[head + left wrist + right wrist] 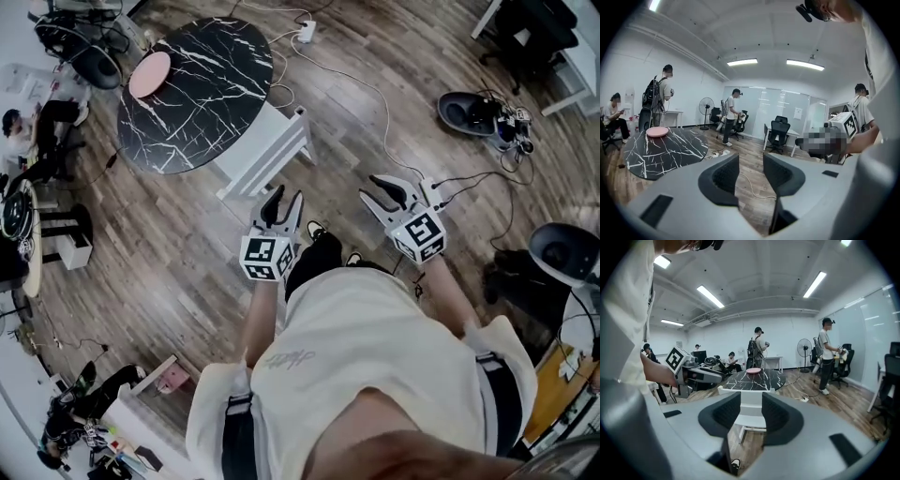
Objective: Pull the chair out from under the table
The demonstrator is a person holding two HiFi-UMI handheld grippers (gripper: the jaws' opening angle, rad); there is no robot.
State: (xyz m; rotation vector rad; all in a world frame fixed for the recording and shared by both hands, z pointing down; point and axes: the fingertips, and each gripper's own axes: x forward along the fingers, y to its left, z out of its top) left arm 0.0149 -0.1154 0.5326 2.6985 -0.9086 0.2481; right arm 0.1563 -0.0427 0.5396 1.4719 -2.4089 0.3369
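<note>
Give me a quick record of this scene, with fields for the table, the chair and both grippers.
Table: round black marble-patterned table, with a pink round plate on it
Chair: white chair, seat pushed in under the table edge, nothing touching it
Left gripper: fingers apart, empty, short of the chair
Right gripper: fingers apart, empty, short of the chair

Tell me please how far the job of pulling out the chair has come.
Nothing looks done yet: the white chair sits tucked in at the black table. In hand: the left gripper and right gripper hang short of the chair, jaws apart, holding nothing. Left: reach the chair back, grip it and pull it clear.
</note>
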